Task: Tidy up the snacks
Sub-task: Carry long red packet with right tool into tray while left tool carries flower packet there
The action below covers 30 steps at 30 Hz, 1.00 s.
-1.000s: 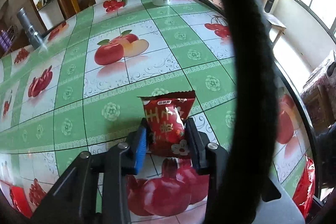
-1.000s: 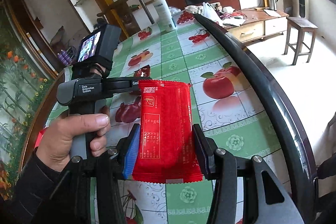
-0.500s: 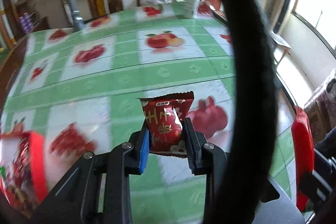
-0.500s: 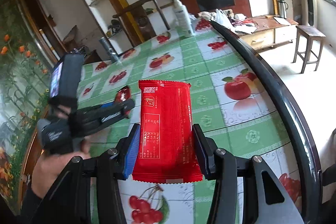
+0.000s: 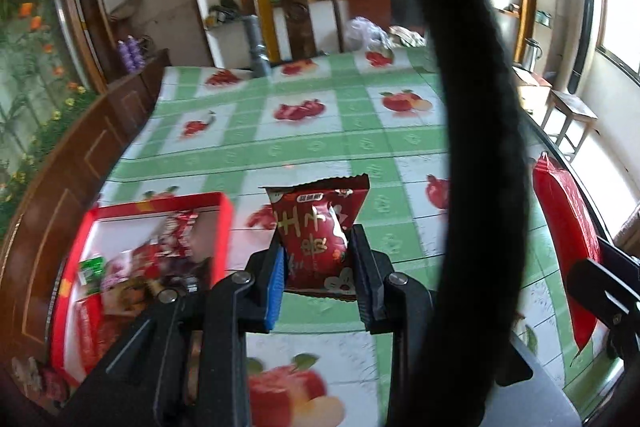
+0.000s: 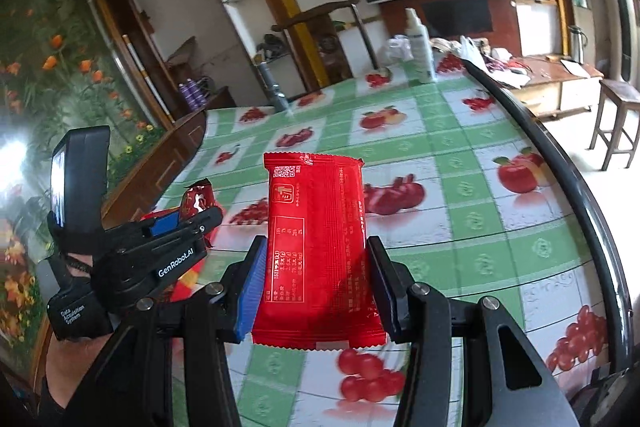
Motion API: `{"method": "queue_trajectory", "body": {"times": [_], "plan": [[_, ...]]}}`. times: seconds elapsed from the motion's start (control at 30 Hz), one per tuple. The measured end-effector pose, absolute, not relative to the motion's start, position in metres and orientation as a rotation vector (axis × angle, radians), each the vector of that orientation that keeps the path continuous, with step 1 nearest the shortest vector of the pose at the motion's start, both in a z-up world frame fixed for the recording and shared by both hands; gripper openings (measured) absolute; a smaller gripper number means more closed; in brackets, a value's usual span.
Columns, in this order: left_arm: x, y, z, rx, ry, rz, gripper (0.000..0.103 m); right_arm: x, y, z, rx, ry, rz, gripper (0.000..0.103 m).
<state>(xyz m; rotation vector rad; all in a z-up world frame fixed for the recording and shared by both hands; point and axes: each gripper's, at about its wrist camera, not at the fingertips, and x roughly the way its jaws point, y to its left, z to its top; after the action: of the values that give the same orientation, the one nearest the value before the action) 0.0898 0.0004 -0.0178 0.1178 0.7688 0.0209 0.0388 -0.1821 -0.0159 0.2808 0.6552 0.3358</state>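
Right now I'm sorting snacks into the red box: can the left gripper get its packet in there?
Probably yes. The left gripper holds its packet beside the red box, whose top is open. Nothing stands between them, though snacks already fill much of it.

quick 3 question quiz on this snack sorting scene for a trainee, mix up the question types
1. True or false: the left gripper is shut on a small dark red snack packet.
2. Multiple choice: the right gripper holds A) a white bottle, B) a flat red packet, C) nothing.
3. Fill in: the red tray with snacks in it lies to the ____ of the left gripper in the left wrist view.

Key: 1 true; 2 B; 3 left
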Motion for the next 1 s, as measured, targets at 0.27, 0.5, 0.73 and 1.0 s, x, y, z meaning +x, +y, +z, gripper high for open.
{"method": "queue_trajectory", "body": {"times": [0.27, 0.5, 0.73, 1.0], "plan": [[0.074, 0.032, -0.003, 0.092, 0.725, 0.079, 0.031, 0.034, -0.151, -0.008, 0.249, 0.643, 0.395, 0.048], [0.071, 0.055, -0.005, 0.054, 0.721, 0.088, 0.031, 0.037, -0.138, -0.002, 0.235, 0.634, 0.396, 0.048], [0.063, 0.077, -0.002, 0.035, 0.706, 0.122, 0.031, 0.036, -0.123, 0.004, 0.209, 0.617, 0.405, 0.048], [0.050, 0.109, 0.002, 0.018, 0.689, 0.185, 0.032, 0.037, -0.095, 0.006, 0.167, 0.618, 0.442, 0.048]]}}
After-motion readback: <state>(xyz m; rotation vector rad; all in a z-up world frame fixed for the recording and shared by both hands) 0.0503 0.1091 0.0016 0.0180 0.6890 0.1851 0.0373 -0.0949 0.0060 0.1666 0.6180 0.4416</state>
